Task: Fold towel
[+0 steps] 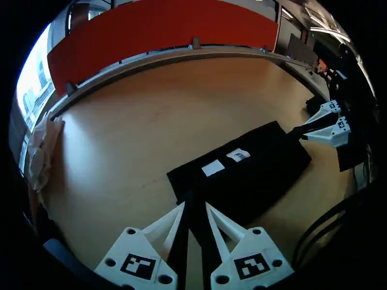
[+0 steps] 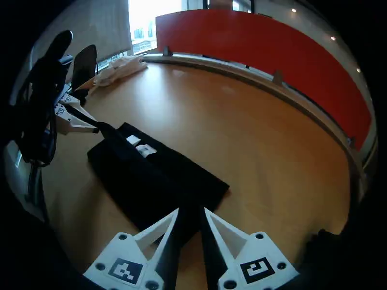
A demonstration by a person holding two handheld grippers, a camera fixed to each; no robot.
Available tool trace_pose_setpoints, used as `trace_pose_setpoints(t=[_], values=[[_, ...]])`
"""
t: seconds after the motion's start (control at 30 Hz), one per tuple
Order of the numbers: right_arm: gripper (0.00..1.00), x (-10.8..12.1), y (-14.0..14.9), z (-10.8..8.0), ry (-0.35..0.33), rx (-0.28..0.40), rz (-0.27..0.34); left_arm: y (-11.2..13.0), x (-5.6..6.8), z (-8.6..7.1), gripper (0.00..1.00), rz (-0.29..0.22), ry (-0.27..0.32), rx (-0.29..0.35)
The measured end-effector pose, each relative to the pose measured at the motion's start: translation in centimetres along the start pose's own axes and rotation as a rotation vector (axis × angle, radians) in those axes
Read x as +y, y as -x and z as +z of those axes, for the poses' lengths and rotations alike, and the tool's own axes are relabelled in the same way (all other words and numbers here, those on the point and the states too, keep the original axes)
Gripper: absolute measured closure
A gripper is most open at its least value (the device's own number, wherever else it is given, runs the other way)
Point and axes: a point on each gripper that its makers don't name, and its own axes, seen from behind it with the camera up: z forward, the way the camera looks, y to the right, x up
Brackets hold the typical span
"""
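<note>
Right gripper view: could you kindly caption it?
Right gripper and left gripper pinch opposite ends of a black towel on the table.

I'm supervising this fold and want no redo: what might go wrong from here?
1. The left gripper and right gripper each pinch just a corner of the black towel; either corner may slip out when lifted.
2. Uneven lifting could skew the fold, leaving the white labels exposed.

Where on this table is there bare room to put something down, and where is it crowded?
Free: the wide table wood between the black towel and the red partition, and the strip between towel and the pale bundle. Crowded: the towel's two ends, pinched by the left hand-held gripper and right hand-held gripper.
</note>
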Motion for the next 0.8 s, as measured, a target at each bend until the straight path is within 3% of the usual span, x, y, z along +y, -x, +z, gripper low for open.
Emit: trace_pose_setpoints(t=[0.3, 0.67, 0.8], values=[[0.71, 1.2, 0.0, 1.1, 0.040, -0.004, -0.001, 0.2, -0.2, 1.3, 0.78, 0.031, -0.019, -0.010], [0.69, 2.3, -0.3, 2.2, 0.077, -0.010, -0.004, -0.1, -1.5, 2.5, 0.70, 0.046, -0.051, -0.018], [0.67, 2.6, -0.5, 2.4, 0.087, -0.010, -0.003, -0.3, -2.0, 2.6, 0.61, 0.053, -0.067, -0.014]])
